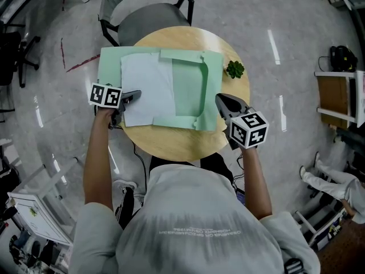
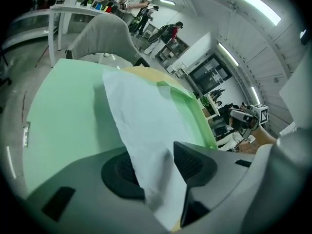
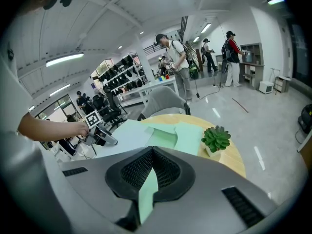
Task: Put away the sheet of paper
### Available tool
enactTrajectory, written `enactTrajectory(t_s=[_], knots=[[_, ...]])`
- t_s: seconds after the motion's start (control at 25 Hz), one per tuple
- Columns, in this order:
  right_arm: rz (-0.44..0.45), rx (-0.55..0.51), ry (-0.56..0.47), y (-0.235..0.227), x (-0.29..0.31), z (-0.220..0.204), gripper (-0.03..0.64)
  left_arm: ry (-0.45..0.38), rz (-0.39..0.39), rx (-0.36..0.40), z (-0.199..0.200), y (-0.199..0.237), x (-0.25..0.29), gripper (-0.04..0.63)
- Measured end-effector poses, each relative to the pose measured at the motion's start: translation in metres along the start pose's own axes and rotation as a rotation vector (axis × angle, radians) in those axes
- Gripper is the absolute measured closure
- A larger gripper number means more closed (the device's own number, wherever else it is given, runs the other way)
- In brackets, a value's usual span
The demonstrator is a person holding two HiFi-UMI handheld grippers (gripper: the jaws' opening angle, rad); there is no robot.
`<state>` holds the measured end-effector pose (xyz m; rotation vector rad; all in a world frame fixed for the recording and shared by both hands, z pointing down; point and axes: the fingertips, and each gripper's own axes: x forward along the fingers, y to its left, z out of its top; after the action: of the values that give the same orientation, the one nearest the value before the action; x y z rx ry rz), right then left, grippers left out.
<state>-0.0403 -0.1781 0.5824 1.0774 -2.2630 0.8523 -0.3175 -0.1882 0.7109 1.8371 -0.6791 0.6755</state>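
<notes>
A white sheet of paper lies on the left half of an open pale green folder on a round wooden table. My left gripper is at the sheet's near left corner. In the left gripper view the paper hangs loosely between the open jaws of the left gripper, with a gap beside it. My right gripper is at the folder's near right edge. In the right gripper view the right gripper is shut on a strip of the green folder.
A small potted succulent stands on the table's far right rim. A grey chair is tucked in behind the table. Bare wood shows along the near edge. People, shelves and desks stand farther off in the room.
</notes>
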Motion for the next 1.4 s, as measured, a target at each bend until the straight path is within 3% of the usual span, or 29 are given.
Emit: enactTrajectory(t_s=[0.08, 0.16, 0.36, 0.48, 0.96, 1.4], knots=[[-0.005, 0.004, 0.001, -0.003, -0.001, -0.002, 0.588, 0.013, 0.003, 0.004, -0.002, 0.002, -0.003, 0.401], [-0.009, 0.009, 0.000, -0.005, -0.003, -0.004, 0.588, 0.028, -0.002, 0.003, -0.007, 0.004, -0.007, 0.451], [-0.014, 0.021, -0.003, -0.009, -0.007, -0.006, 0.588, 0.002, 0.005, -0.044, -0.014, 0.016, -0.020, 0.466], [-0.012, 0.028, 0.002, -0.011, -0.007, -0.009, 0.588, -0.042, 0.017, -0.063, -0.010, 0.020, -0.021, 0.554], [-0.025, 0.034, 0.001, -0.016, -0.014, -0.010, 0.588, 0.039, -0.092, 0.058, 0.002, -0.016, 0.018, 0.568], [-0.037, 0.049, 0.000, -0.023, -0.018, -0.015, 0.588, 0.071, -0.160, 0.088, 0.013, -0.042, 0.042, 0.566]])
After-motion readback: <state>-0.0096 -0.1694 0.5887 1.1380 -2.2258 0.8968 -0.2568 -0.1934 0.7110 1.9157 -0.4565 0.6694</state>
